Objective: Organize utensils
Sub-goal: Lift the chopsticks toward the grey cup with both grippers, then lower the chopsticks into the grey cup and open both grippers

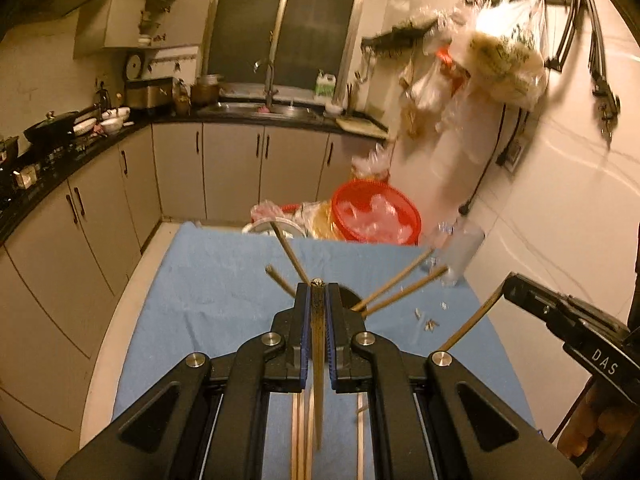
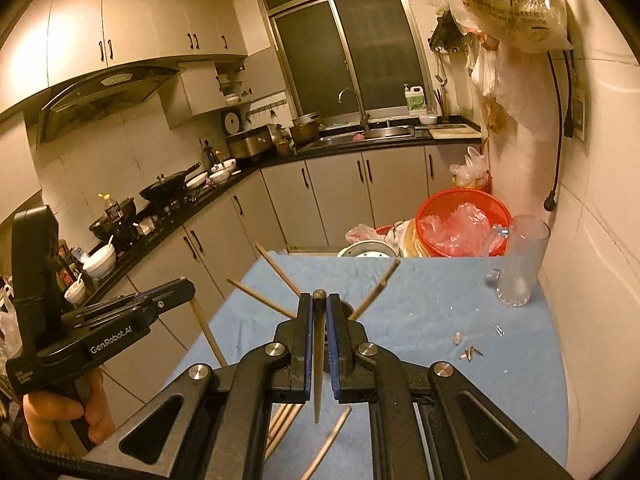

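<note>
Each gripper is clamped on one dark chopstick: the left gripper [image 1: 318, 294] on a stick [image 1: 318, 360], the right gripper [image 2: 319, 304] on another [image 2: 318, 368]. Just beyond the jaws, a dark holder [image 2: 347, 312] on the blue surface [image 2: 420, 300] has pale chopsticks [image 2: 260, 296] fanning out. Far right stands a glass [image 2: 520, 264], empty. A red basket [image 2: 464, 228] beyond holds plastic bags.

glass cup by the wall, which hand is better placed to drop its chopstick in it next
Probably right. The glass cup stands at the far right of the blue cloth, on the right tool's side; the left tool sits further left. Each grips a chopstick.
</note>
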Motion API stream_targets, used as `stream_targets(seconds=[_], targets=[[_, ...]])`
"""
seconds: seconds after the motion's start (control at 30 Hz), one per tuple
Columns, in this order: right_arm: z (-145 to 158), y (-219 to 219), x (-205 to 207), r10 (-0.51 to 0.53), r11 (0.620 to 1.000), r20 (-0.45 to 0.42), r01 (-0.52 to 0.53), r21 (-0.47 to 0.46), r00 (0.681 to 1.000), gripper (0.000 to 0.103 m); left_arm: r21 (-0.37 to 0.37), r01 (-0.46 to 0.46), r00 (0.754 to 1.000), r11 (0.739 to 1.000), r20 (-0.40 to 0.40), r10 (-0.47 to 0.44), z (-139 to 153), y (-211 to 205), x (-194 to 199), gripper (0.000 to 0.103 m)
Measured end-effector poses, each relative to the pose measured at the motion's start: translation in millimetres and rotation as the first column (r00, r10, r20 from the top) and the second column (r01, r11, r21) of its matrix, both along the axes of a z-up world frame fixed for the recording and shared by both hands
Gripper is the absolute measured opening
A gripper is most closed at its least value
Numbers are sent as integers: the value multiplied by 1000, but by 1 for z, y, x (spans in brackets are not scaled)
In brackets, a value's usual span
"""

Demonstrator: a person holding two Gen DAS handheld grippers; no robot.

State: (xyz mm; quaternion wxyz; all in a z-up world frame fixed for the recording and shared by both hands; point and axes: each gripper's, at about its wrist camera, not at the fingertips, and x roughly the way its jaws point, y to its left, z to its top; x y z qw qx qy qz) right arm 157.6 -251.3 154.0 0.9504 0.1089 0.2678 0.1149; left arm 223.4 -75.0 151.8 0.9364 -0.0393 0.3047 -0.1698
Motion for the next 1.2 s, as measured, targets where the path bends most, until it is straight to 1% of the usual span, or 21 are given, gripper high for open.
stream_targets(seconds=[0.23,0.43,0.53,0.67,0.8,0.9,1.0,1.2], targets=[[17,1,3,-5,1000,36,5,-8,999,7,-93,-36,995,995,86,44,17,11,1,6],[31,1,7,-19,1000,71,20,-16,997,7,-134,-55,988,990,138,73,28,13,5,6],[40,3,8,-30,999,102,33,-27,994,7,-153,-64,984,986,154,88,36,13,11,6],[53,2,10,-51,998,150,56,-28,987,7,-168,-79,971,983,208,114,46,12,14,6],[59,3,17,-67,997,181,71,-18,981,7,-208,-96,953,973,262,150,53,12,18,6],[61,4,25,-73,997,195,78,-14,978,7,-228,-105,944,968,282,169,53,10,23,6],[59,5,32,-75,997,201,78,-8,977,7,-238,-110,940,965,290,179,49,9,29,6],[44,9,49,-68,996,191,77,-39,979,7,-216,-110,946,970,277,169,32,0,48,6]])
